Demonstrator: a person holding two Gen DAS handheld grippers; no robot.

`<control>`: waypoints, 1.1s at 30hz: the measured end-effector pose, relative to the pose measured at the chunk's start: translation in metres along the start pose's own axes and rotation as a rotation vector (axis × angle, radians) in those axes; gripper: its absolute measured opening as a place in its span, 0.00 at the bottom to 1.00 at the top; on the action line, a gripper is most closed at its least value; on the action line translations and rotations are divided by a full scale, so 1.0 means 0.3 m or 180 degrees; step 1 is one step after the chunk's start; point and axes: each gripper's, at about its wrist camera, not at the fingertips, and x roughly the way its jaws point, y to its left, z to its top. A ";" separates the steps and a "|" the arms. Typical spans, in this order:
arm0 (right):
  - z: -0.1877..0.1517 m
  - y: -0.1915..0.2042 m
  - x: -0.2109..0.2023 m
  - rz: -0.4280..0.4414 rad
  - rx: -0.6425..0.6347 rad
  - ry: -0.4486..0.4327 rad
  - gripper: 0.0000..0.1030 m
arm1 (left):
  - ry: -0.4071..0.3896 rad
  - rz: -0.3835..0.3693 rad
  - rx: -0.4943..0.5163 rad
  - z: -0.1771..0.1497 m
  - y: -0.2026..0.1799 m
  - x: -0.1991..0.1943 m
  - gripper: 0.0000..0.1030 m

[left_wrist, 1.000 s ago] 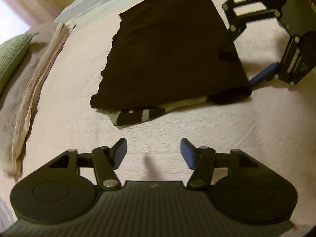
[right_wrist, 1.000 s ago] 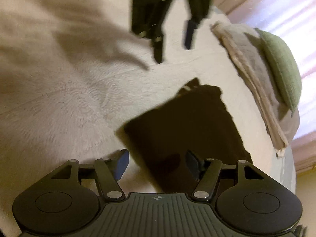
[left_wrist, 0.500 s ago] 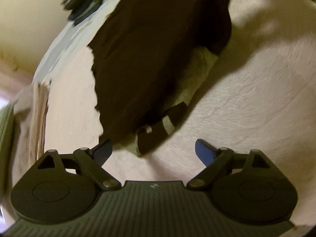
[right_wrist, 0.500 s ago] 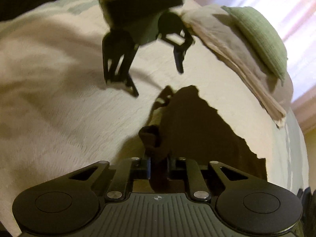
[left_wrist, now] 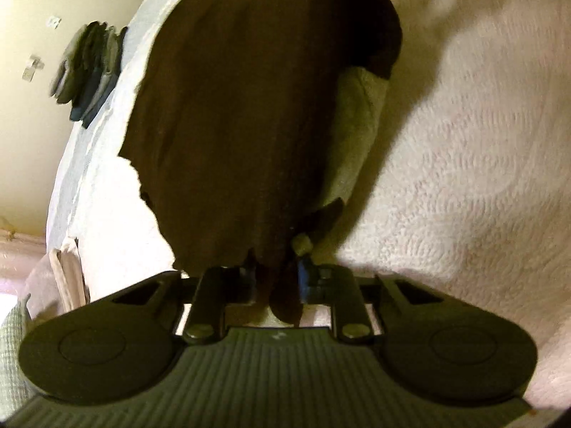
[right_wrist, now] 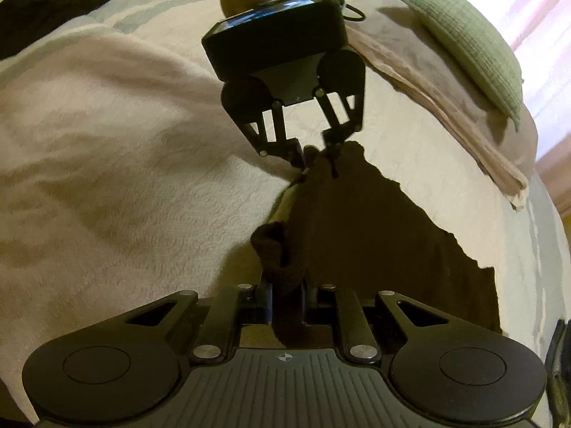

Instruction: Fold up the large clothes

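Right wrist view, dark brown garment (right_wrist: pixel 374 235), folded, pale lining showing

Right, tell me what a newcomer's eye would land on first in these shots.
First, the dark garment lying mid-bed on the pale quilt, a lighter layer peeking out along one edge. Next, both grippers shut on it: the right gripper pinches one corner, and the left gripper pinches the opposite one. Last, the green pillow on folded linen at the bed's edge.

text: none legible | labels: none | brands: none | numbers: none
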 end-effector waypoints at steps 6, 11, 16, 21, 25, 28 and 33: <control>0.020 -0.054 -0.105 0.0092 0.0291 -0.0074 0.08 | 0.0008 -0.0169 -0.0165 0.029 0.111 -0.112 0.12; 0.015 -0.103 -0.206 0.0208 0.0670 -0.0141 0.08 | 0.0088 -0.0441 -0.0207 0.098 0.235 -0.220 0.11; -0.050 -0.274 -0.297 0.0258 0.1437 -0.0330 0.07 | 0.0214 -0.0623 -0.0258 0.197 0.424 -0.233 0.11; -0.175 -0.502 -0.342 0.0377 0.2286 -0.0602 0.07 | 0.0367 -0.0814 -0.0425 0.316 0.689 -0.137 0.11; -0.312 -0.689 -0.330 0.0485 0.2834 -0.0783 0.07 | 0.0421 -0.0922 -0.0505 0.414 0.881 -0.015 0.11; -0.431 -0.823 -0.288 0.0541 0.3211 -0.0830 0.07 | 0.0406 -0.1051 -0.0519 0.477 1.002 0.122 0.11; -0.670 -0.997 -0.165 0.0656 0.3986 -0.0792 0.07 | 0.0380 -0.1307 -0.0599 0.551 1.113 0.398 0.12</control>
